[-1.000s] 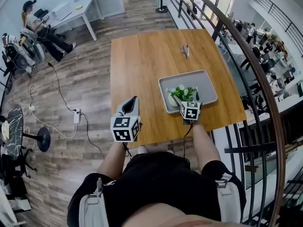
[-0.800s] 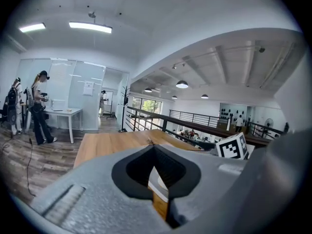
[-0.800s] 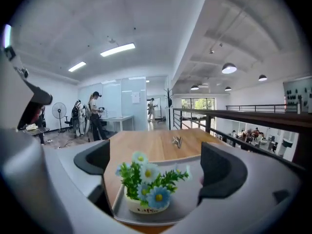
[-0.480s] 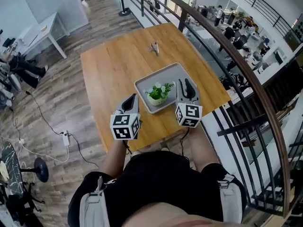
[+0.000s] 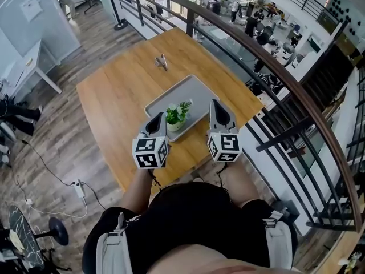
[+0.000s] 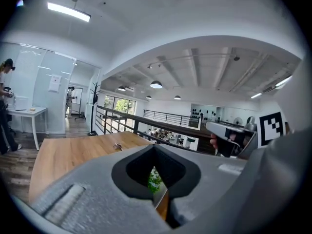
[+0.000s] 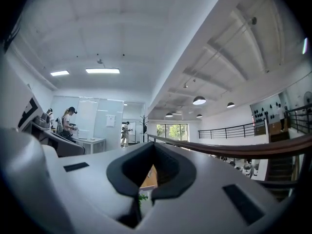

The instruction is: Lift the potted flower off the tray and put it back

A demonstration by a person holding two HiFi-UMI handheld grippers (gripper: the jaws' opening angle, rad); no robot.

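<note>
Nearest, the person's forearms reach out from the lap, one tool in each hand, marker cubes facing up. The left tool [image 5: 157, 119] is clenched with nothing in it; in the left gripper view its jaws meet, and only a thin slit below the hollow lets a scrap of green leaf show through. The right tool [image 5: 215, 105] is clenched too: its jaws have just been closing, and they hold nothing (the right gripper view shows them together, with a bit of leaf low in the gap).

Between the two tools, just past their tips, stands the potted flower [image 5: 175, 117]. It is upright at the near end of the grey tray [image 5: 193, 91], just right of the left tool's tip and left of the right tool, touching neither. The tray lies on the wooden worktop [image 5: 117, 96], close to its near right edge.

Farther along the worktop, well apart from the tray, lies a small metal object [image 5: 162, 62]. Beyond that edge runs a dark railing [image 5: 259, 44].
</note>
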